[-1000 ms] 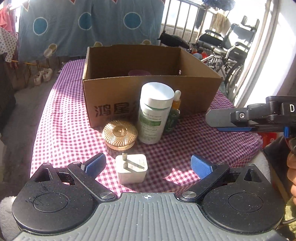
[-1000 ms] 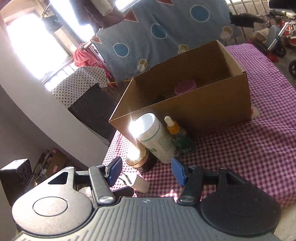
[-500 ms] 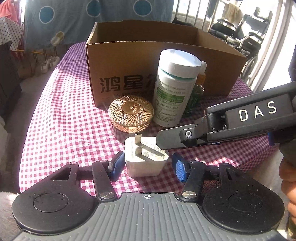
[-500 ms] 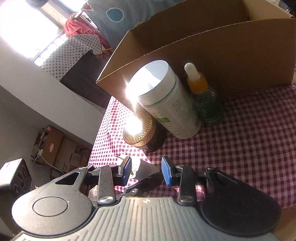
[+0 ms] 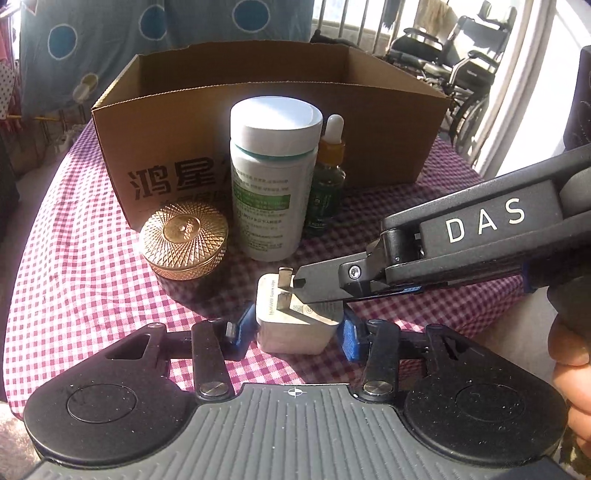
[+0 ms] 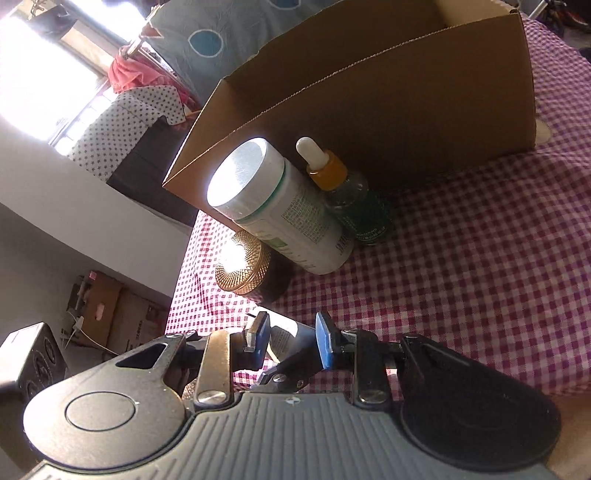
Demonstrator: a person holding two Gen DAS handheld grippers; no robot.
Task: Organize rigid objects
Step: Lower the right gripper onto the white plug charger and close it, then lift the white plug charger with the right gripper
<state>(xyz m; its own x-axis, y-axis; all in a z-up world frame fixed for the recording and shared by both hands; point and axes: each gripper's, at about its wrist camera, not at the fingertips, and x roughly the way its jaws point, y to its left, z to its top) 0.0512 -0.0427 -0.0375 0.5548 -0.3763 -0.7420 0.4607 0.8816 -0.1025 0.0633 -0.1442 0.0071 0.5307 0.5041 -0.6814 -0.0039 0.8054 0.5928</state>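
Sunlight is pouring into a lived-in home, likely a balcony room: a checked tablecloth [image 5: 92,258] is covering the table beneath the claw, a circle-patterned bedsheet [image 5: 166,33] and laundry [image 6: 136,70] are hanging beyond it, and wheelchairs [image 5: 454,66] are standing by the railing [image 5: 354,22] off to its right.

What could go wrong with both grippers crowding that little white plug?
The left gripper and the right gripper have both just been closing around the white charger plug, so they might collide or twist it loose. If it slips, it could knock the gold tin or topple the white bottle into the dropper bottle.
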